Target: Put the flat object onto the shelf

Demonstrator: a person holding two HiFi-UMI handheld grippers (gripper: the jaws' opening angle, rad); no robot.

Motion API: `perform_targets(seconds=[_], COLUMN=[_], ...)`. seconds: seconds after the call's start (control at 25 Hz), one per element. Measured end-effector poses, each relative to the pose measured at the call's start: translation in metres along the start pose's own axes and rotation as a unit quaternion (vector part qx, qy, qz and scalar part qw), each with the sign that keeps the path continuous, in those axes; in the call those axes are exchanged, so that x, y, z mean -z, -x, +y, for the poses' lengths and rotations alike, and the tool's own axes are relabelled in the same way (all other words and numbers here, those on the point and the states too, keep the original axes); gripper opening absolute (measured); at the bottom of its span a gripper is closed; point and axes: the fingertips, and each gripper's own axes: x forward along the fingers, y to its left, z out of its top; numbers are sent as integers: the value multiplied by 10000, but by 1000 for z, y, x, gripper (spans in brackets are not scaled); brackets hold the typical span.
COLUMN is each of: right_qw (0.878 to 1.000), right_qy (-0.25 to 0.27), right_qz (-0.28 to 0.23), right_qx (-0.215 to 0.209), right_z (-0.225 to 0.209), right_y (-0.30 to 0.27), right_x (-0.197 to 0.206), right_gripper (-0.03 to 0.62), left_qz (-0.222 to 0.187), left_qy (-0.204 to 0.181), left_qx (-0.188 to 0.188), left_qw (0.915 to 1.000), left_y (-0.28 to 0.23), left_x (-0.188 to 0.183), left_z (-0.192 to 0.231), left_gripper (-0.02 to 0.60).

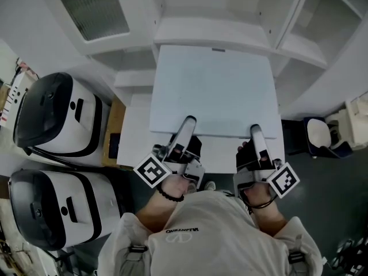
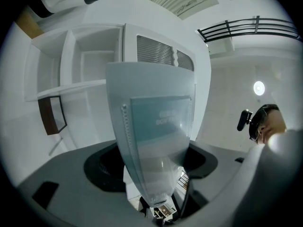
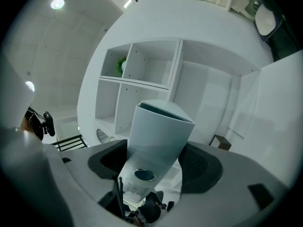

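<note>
Though unreadable, print (image 2: pixel 171 117) on flat object (image 2: pixel 150 167)

I see the flat object (image 1: pixel 213 91) as pale blue-white against the plain white shelf (image 1: pixel 213 36). At left, two machines (image 1: pixel 54 117) are white with glossy black tops. The left gripper (image 1: pixel 188 121) and right gripper (image 1: pixel 256 129) wear black-and-white square markers.

One white machine (image 1: pixel 57 117) sits at left, another machine (image 1: pixel 60 211) nearer; a brown board (image 1: pixel 117 125) lies beside them; a dark bin (image 1: pixel 313 148) stands right.
</note>
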Motion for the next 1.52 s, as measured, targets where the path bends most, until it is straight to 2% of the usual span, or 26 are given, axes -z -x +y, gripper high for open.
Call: perform_targets(seconds=[0.2,0.32,0.48,0.64,0.84,1.2,1.52], right_qw=[9983,9971,9974,9977,9978,9987,9991], right_qy=[512,611,577,567,551,263,159], right_qz=[-56,-86,-104,-159,-224,-339,-387], right_qx=[-286,-450,-418,-340,-285,-290,-53], right_z=[19,26,22,13,8,-1,-14], right_y=[-29,-51,-84,-122,-130,-134,-187], right_x=[-28,-41,-59,-78,-82,-83,-107], right_gripper=[344,344,344,344,344,344,347], left_qz=[137,94,79,92,121,126,125], left_qy=[23,-61,-198,-94,18,-140,-161], left_qx=[99,141,208,129,53,-24,-326], left_qw=[9999,9998,9996,9998,9999,9998,9993], left_y=[-29,-49,-85,-122,-130,-138,-187], left_x=[-6,-16,-32,-45,-44,-48,-71], left_z=[-5,-8,-7,11,18,22,49], left_gripper=[337,337,337,337,337,339,339])
